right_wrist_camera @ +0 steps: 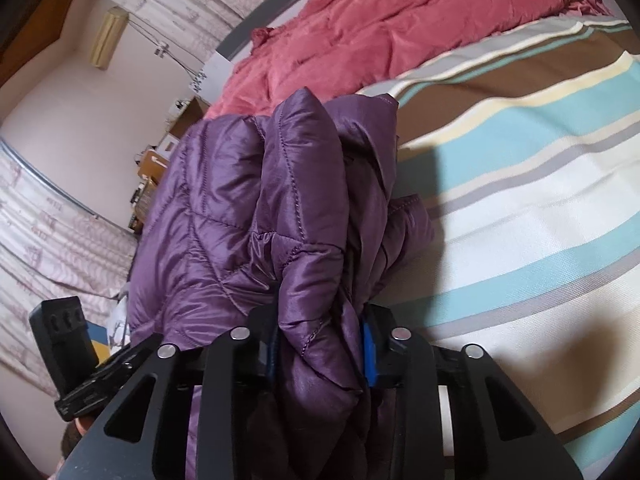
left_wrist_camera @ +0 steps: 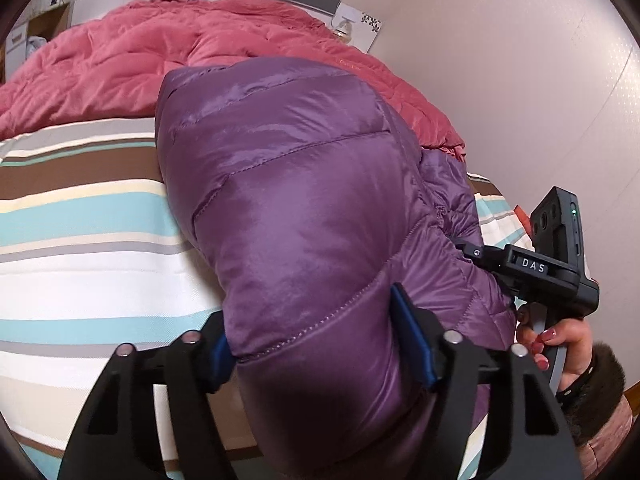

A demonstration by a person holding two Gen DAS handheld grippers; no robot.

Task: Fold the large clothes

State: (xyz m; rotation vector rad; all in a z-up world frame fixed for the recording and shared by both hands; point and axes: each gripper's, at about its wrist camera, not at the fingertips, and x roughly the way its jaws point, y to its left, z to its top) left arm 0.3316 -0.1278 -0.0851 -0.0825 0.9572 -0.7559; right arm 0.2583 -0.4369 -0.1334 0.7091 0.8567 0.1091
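The purple jacket (left_wrist_camera: pixel 304 200) lies bunched on the striped bed (left_wrist_camera: pixel 80 240), with the left hand-held gripper (left_wrist_camera: pixel 324 344) and right hand-held gripper (right_wrist_camera: pixel 320 344) each clamped on a puffy fold.

You had a shiny purple quilted puffer jacket (left_wrist_camera: pixel 304 184) lying on the striped bed cover, its far end resting against the pink duvet. It was bundled into thick, puffy folds, with stitched seams running across the panels. In the right wrist view the jacket (right_wrist_camera: pixel 248 216) stood bunched in several upright layers, one edge drooping onto the stripes.
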